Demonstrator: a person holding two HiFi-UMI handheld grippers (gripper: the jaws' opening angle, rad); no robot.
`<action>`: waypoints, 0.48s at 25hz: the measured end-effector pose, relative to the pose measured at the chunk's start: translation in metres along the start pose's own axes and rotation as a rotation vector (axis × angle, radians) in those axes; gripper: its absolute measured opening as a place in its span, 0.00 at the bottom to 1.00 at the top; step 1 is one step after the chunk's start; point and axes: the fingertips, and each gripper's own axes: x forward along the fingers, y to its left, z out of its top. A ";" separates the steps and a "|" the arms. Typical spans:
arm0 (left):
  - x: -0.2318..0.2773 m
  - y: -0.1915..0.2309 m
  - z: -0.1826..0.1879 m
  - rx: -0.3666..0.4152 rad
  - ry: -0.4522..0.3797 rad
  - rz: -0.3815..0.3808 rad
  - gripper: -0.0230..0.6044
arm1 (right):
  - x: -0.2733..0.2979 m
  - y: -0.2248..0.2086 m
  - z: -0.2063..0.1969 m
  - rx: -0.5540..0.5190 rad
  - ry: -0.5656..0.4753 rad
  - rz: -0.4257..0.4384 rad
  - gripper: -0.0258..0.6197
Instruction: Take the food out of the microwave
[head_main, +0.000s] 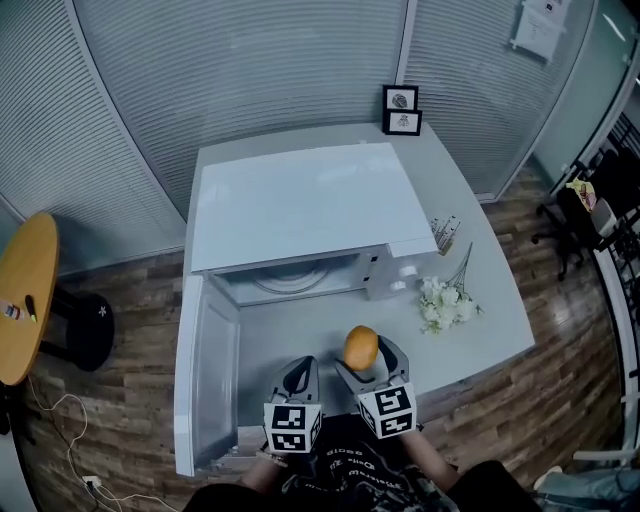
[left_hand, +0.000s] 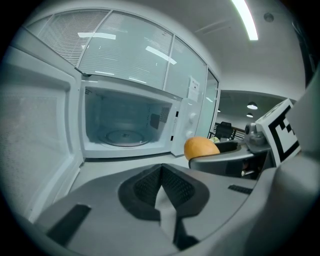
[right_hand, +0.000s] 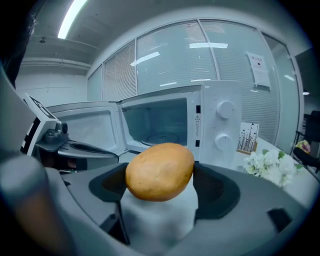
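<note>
At the far left of the head view sits the edge of a round wooden table (head_main: 24, 290), well apart from the work. Next comes the microwave door (head_main: 206, 372), swung wide open and reaching down to the lower left of the frame, just beside the left gripper (left_hand: 160, 176). That gripper's jaws are pressed together with nothing between them, and it hangs low in front of the microwave (head_main: 310, 205), whose inside shows only the bare glass plate (left_hand: 123, 136).

The food (right_hand: 160, 171) is already outside the oven, at lower centre of the head view, above the grey table (head_main: 490, 310). The right gripper (right_hand: 161, 186) is clamped on it, one jaw on either side of its middle. It is a rounded, orange-brown lump with a smooth skin, perhaps a roll or a potato; which one cannot be told. It looks light and small enough for one gripper. Being round and smooth, it would likely slip or roll if pinched near an end, so the hold across its widest part seems the sound one. Whether it is soft cannot be judged, so a gentle squeeze is safer.

To the right, a bunch of white flowers (head_main: 446, 302) lies near the microwave's knob side and a small holder (head_main: 445, 234) stands above it. Bare tabletop in front of the oven looks free for setting the food down; the open door bounds it on the left.
</note>
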 end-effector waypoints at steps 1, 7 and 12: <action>0.000 0.000 0.000 0.000 0.000 -0.002 0.05 | -0.001 -0.001 -0.001 0.007 0.001 -0.006 0.66; 0.002 0.000 -0.001 0.004 0.000 -0.009 0.05 | -0.006 -0.003 -0.011 0.034 0.008 -0.015 0.66; 0.003 0.004 0.000 0.006 0.004 -0.005 0.05 | -0.005 -0.003 -0.013 0.056 0.007 -0.009 0.66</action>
